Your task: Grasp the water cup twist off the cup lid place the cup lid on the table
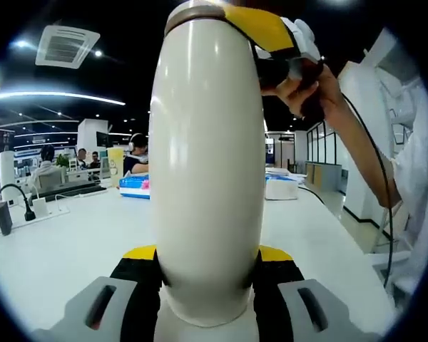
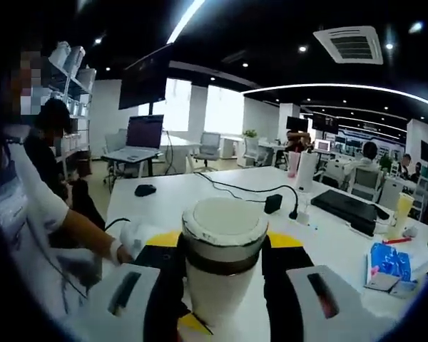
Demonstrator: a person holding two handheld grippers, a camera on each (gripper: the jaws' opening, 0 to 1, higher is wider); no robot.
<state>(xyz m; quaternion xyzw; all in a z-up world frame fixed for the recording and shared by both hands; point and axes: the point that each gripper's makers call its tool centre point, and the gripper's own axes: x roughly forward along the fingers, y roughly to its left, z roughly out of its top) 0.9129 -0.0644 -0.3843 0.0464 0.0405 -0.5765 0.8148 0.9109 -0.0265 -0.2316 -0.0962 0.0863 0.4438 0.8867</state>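
Observation:
A tall cream water cup (image 1: pixel 207 164) stands upright on the white table (image 1: pixel 64 249). My left gripper (image 1: pixel 207 256) is shut on its lower body, one yellow-and-black jaw on each side. At the cup's top, the right gripper (image 1: pixel 264 32), held by a person's hand (image 1: pixel 307 89), clasps the lid (image 1: pixel 196 11). In the right gripper view the cream lid (image 2: pixel 225 224), with a brown band beneath it, sits between the jaws of my right gripper (image 2: pixel 225 246), which is shut on it. The cup body (image 2: pixel 214 292) runs down below the lid. Whether the lid has come loose from the cup cannot be seen.
A power strip with a plugged-in adapter (image 1: pixel 36 206), a blue box (image 1: pixel 134 184) and a white box (image 1: pixel 280 187) lie farther back. On the table (image 2: pixel 164 192) are a mouse (image 2: pixel 145 189), a black cable (image 2: pixel 235 189), a dark keyboard (image 2: pixel 346 206) and a blue pack (image 2: pixel 389 263). People sit at desks behind.

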